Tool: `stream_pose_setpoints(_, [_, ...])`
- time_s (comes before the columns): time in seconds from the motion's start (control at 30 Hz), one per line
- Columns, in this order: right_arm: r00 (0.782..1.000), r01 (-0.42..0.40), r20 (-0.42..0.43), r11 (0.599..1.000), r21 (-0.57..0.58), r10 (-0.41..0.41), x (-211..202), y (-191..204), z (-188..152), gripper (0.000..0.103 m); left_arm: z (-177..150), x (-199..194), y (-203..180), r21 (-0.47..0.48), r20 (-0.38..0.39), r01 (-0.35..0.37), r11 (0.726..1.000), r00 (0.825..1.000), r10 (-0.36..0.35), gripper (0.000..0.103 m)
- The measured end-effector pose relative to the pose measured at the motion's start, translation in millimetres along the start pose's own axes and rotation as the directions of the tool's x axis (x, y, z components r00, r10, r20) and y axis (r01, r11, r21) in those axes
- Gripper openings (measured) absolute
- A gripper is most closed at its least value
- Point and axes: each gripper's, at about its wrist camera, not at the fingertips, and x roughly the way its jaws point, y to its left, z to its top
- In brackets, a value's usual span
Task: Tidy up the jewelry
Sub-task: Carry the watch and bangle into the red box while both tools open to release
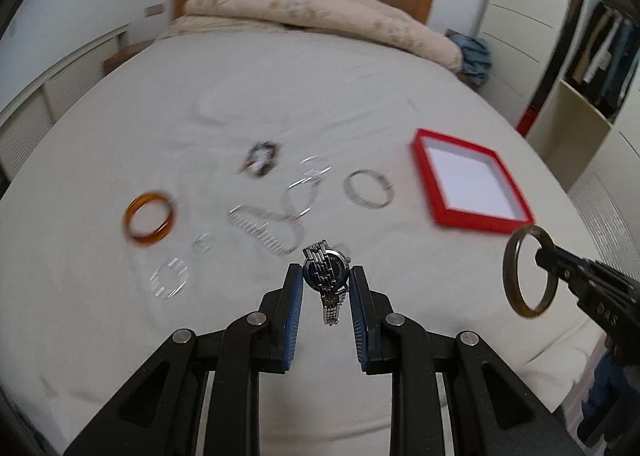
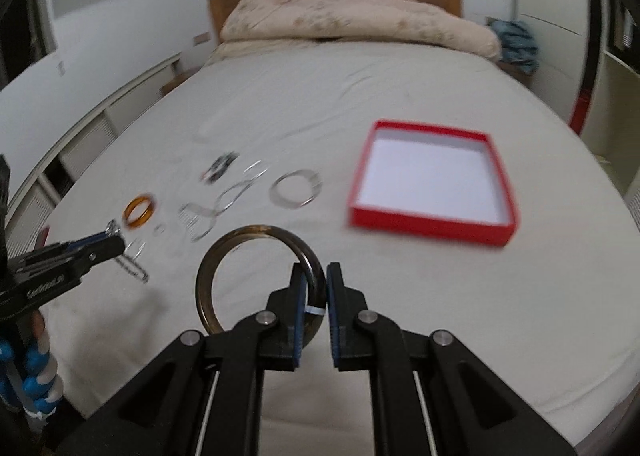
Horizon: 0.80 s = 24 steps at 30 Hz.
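Left gripper [image 1: 326, 280] is clamped on a steel watch [image 1: 327, 276]; right gripper [image 2: 314, 284] pinches a dark bangle [image 2: 260, 280], both aloft at lower frame. Beyond, right of centre, the red box [image 2: 430, 226] appears empty. Release low inside it. Blurred bracelets, apparently, remain at mid-left.

The shiny silver metal link-band watch [image 1: 327, 280] gleams against the matt, lightly creased white cloth bedsheet [image 1: 120, 336]. The dark olive-brown bangle [image 2: 256, 280] looks smooth and glossy, the red square cardboard box [image 2: 432, 226] matt.
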Motion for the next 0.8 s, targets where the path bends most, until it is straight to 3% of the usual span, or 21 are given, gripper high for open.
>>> stream_pose_setpoints(0.27, [0.993,0.106,0.041,0.990,0.088,-0.110,19,-95,53,0.009,70,50,-82,0.099,0.009,0.097,0.990,0.995,-0.099,0.023])
stream_pose_setpoints(0.43, [0.987,0.152,0.027,0.982,0.109,-0.156,52,-142,75,0.009,102,104,-136,0.153,-0.010,0.131,0.980,0.991,-0.131,0.023])
stream_pose_setpoints(0.6, [0.986,0.164,-0.018,0.980,0.109,-0.163,96,-172,80,0.009,112,162,-165,0.172,-0.076,0.131,0.976,0.990,-0.119,0.023])
stream_pose_setpoints(0.8, [0.982,0.165,-0.109,0.984,0.071,-0.157,144,-186,64,0.009,93,216,-177,0.206,-0.166,0.113,0.972,0.983,-0.079,0.023])
